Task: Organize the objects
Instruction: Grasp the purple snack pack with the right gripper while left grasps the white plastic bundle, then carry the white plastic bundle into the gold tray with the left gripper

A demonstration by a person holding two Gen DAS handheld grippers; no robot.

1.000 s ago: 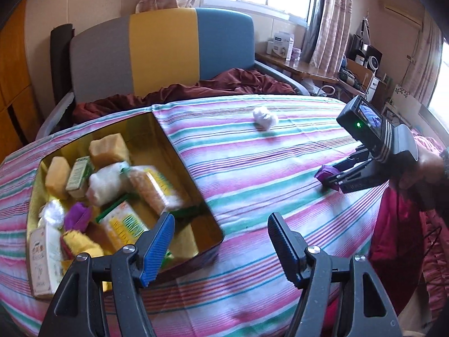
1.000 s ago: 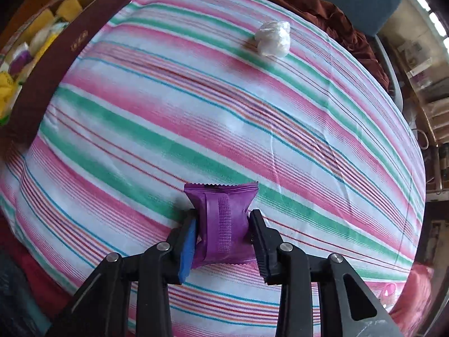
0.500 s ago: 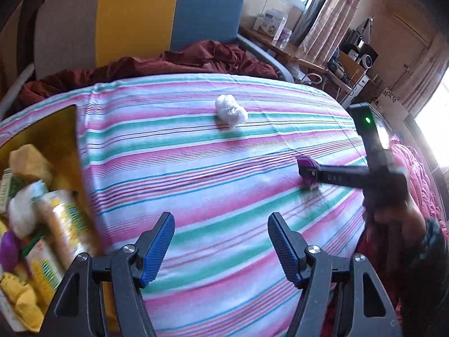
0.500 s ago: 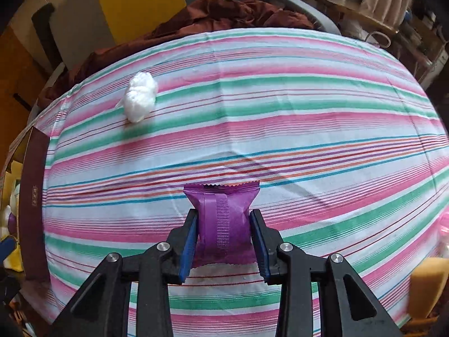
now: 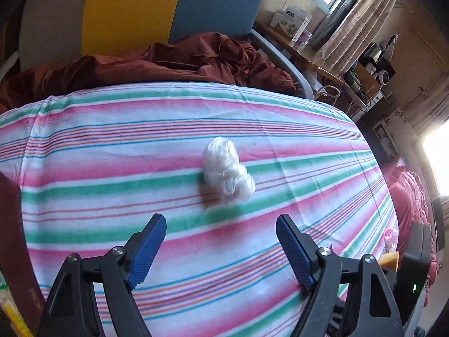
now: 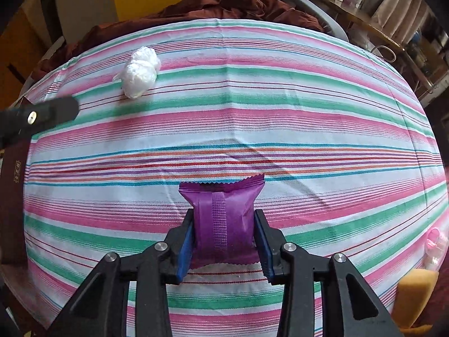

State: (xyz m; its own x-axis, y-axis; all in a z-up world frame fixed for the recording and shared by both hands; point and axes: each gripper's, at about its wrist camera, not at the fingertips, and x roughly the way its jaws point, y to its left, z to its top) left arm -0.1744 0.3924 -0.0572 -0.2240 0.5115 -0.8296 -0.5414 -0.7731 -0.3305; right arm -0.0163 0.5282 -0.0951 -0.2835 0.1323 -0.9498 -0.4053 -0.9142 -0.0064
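Right gripper clamping purple packet, left gripper spread wide near white bundle

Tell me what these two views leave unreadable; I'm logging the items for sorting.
- purple packet: right wrist view shows only its seamed back, so no label is visible; the right gripper covers its sides.
- white wrapped bundle: the crinkled wrap hides its contents in both views.
- box: cut off by the left edge; its contents are unseen.
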